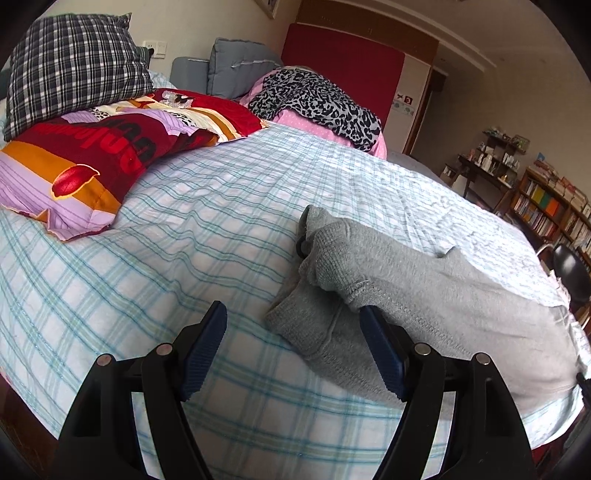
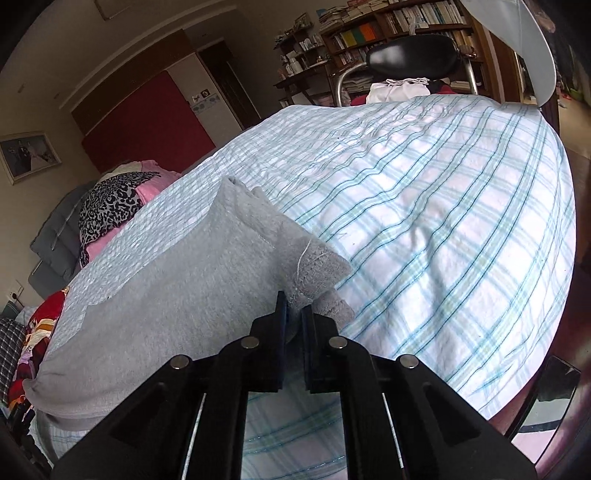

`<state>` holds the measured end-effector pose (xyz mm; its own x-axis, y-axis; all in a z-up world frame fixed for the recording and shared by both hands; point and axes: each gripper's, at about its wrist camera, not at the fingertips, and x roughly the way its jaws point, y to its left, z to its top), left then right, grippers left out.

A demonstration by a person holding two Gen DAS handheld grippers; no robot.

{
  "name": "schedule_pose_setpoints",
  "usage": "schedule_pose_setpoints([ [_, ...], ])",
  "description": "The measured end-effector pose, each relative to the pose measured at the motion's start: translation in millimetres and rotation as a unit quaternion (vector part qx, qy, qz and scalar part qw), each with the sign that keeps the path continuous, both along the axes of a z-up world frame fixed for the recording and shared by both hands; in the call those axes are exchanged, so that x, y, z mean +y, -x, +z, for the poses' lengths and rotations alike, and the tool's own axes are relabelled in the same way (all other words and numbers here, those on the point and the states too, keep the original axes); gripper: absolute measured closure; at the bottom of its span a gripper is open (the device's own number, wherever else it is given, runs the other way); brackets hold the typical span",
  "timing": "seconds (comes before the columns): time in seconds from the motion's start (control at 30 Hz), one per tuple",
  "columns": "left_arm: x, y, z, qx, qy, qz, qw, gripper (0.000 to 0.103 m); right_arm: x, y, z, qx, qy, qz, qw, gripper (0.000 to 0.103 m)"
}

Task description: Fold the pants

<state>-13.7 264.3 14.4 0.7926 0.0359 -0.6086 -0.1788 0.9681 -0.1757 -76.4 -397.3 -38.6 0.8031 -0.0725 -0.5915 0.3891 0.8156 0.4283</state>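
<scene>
Grey pants (image 1: 443, 295) lie folded over on the blue-checked bed (image 1: 184, 258). In the left wrist view my left gripper (image 1: 293, 343) is open, its blue pads either side of the ribbed cuff end (image 1: 306, 321), low over the bed. In the right wrist view my right gripper (image 2: 293, 314) is shut on the pants' cuff edge (image 2: 314, 269), holding the grey pants (image 2: 177, 288) just above the bed (image 2: 443, 221). A dark blue tip that may be the right gripper's (image 1: 302, 246) pokes out from the far fold.
Patterned pillows (image 1: 92, 147) and a plaid cushion (image 1: 74, 62) lie at the bed's head. A leopard-print cloth on pink bedding (image 1: 314, 99) sits at the far side. A black chair (image 2: 413, 55) and bookshelves (image 2: 388, 26) stand beyond the bed.
</scene>
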Motion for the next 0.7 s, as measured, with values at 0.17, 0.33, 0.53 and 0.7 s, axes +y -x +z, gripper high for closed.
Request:
schedule_pose_setpoints([
  [0.17, 15, 15, 0, 0.003, -0.049, 0.050, 0.9976, 0.027, 6, 6, 10, -0.001, 0.049, -0.031, 0.998, 0.079],
  [0.33, 24, 21, 14, -0.023, -0.025, 0.065, 0.9973, 0.027, 14, 12, 24, -0.015, 0.104, -0.082, 0.991, 0.066],
  [0.53, -25, 10, 31, -0.056, -0.030, -0.015, 0.9978, 0.027, 32, 9, 45, -0.059, 0.143, -0.088, 0.984, 0.058],
  [0.7, -76, -9, 25, -0.053, -0.054, -0.081, 0.9938, 0.027, 64, -13, 42, -0.064, 0.149, -0.003, 0.987, 0.047],
])
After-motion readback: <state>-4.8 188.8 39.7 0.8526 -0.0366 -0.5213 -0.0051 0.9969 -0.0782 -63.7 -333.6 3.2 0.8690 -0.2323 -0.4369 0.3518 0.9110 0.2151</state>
